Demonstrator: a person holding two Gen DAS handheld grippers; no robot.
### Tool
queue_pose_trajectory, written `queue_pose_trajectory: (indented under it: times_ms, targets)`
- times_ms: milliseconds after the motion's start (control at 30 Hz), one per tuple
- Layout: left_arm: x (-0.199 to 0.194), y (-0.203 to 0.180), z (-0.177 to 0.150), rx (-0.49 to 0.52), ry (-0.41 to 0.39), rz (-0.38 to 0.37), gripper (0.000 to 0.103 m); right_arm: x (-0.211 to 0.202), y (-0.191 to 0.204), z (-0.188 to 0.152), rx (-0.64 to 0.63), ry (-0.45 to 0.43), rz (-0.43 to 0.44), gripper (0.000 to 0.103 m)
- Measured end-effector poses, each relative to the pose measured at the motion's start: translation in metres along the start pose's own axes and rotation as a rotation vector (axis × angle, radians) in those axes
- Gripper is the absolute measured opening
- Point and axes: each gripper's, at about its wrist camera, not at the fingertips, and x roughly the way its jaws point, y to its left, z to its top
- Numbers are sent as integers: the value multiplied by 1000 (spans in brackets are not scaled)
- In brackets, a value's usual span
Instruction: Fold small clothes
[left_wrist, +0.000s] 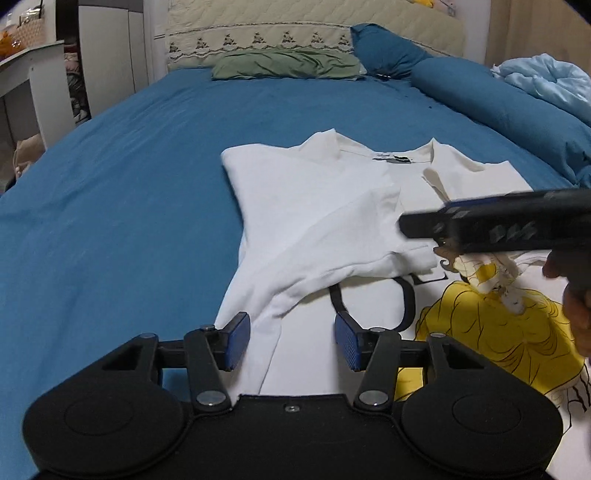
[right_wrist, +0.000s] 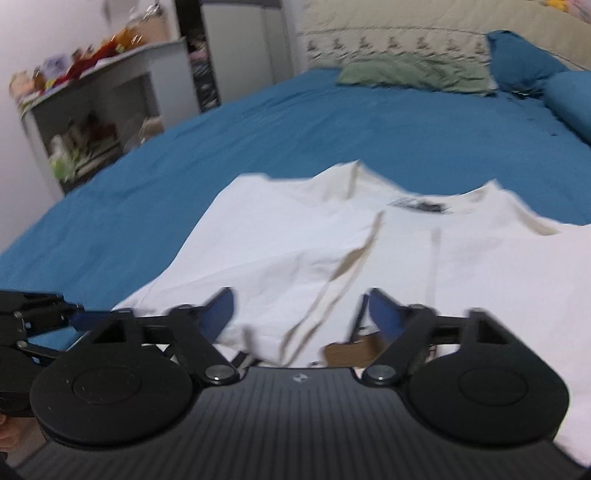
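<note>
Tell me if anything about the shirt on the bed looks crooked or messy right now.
Yes. The white T-shirt's left side is folded in, but that flap lies diagonally, its sleeve bunched over the yellow print. The right side isn't folded in the left wrist view. Both grippers are open above it.

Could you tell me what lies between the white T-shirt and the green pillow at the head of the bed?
Only bare blue bedsheet separates the white T-shirt from the green pillow; the left wrist view shows it most clearly.

Location: a home bedroom. A bed with a blue sheet (left_wrist: 129, 177) fills both views. At its far end stands a quilted cream headboard (left_wrist: 295, 22), with a green pillow (left_wrist: 284, 64) and blue pillows (left_wrist: 388, 51) against it. A cluttered white shelf unit (right_wrist: 96, 103) stands left of the bed.
</note>
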Motion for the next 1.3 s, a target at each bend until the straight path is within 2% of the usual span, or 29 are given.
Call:
queue_pose_trajectory:
  times_ms: [67,100,133,167,200,233,367,467,533,567,633,767,933,1033,1133,1300]
  targets:
    - [1,0,0,4,-3,0,56,8,10,-6,-11,24,29,65]
    - [2,-1,1,3,-1,0,56,10,12,-9,-16,30,26,58]
    - [3,-1,1,3,-1,0,56,13,15,-13,-25,44,22,43]
    - [3,-1,1,6,-2,-1,56,16,16,-17,-30,65,13,38]
    - [3,-1,1,8,0,1,56,17,15,-21,-24,79,14,27]
    - [4,0,1,10,3,4,57,14,14,-25,-18,80,10,25]
    - [2,7,-4,-16,8,2,57,-1,10,-41,-38,94,10,24]
    - [-2,8,-7,-17,9,0,57,-16,9,-37,-22,38,17,30]
    - [-4,9,-9,-16,8,4,57,-20,11,-29,-2,-24,34,59]
    - [-4,9,-10,-18,9,5,57,-17,14,-23,9,-42,56,61]
    - [-7,9,-12,-22,12,8,57,-5,18,-17,25,-38,80,61]
    - [-11,11,-17,-31,21,14,58,23,19,-24,52,40,49,58]
    - [-25,14,-17,-44,40,33,58,10,15,-32,49,13,50,58]
    - [-55,15,-9,-48,15,57,58,-31,6,-21,69,-62,72,58]
    - [-96,17,-4,-54,-22,86,61,-84,-4,-12,41,-118,55,59]
    - [-156,19,-19,-66,-30,132,71,-183,-36,-26,6,-133,-15,61]
